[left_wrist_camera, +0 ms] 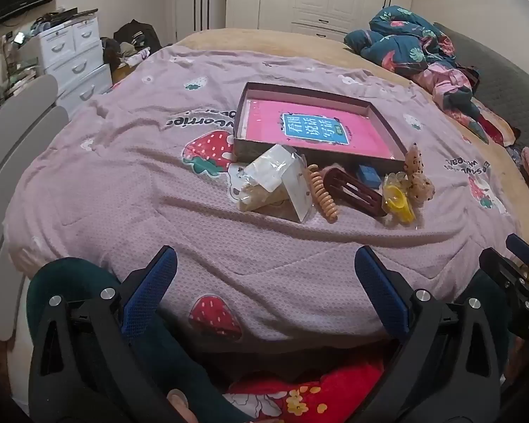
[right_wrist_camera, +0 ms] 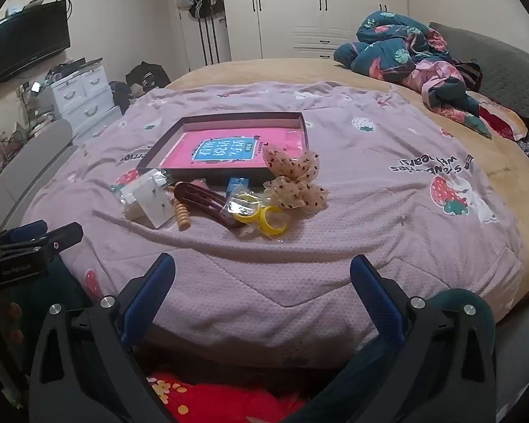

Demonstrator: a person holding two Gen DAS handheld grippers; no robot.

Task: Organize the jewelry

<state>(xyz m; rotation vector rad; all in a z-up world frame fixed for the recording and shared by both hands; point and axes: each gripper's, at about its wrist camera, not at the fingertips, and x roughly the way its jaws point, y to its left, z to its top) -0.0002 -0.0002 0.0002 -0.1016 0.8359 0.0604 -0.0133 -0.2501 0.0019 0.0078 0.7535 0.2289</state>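
A shallow dark box point(left_wrist_camera: 388, 125) point(right_wrist_camera: 158, 148) with a pink sheet inside lies on the lilac strawberry blanket. In front of it lie earring cards in clear bags point(left_wrist_camera: 282, 183) point(right_wrist_camera: 148, 197), a tan spiral hair tie point(left_wrist_camera: 322, 195) point(right_wrist_camera: 182, 216), a maroon hair clip point(left_wrist_camera: 352, 187) point(right_wrist_camera: 204, 199), a small blue box point(left_wrist_camera: 368, 174) point(right_wrist_camera: 238, 183), yellow rings in a bag point(left_wrist_camera: 398, 202) point(right_wrist_camera: 264, 216) and a spotted beige scrunchie bow point(left_wrist_camera: 418, 176) point(right_wrist_camera: 296, 176). My left gripper point(left_wrist_camera: 264, 268) and right gripper point(right_wrist_camera: 262, 275) are open and empty, near the bed's front edge, well short of the items.
A crumpled floral quilt point(left_wrist_camera: 416, 46) point(right_wrist_camera: 412, 56) lies at the bed's far right. White drawers point(left_wrist_camera: 74, 60) point(right_wrist_camera: 84, 95) and clutter stand left of the bed. The right gripper shows at the left view's right edge point(left_wrist_camera: 515, 282).
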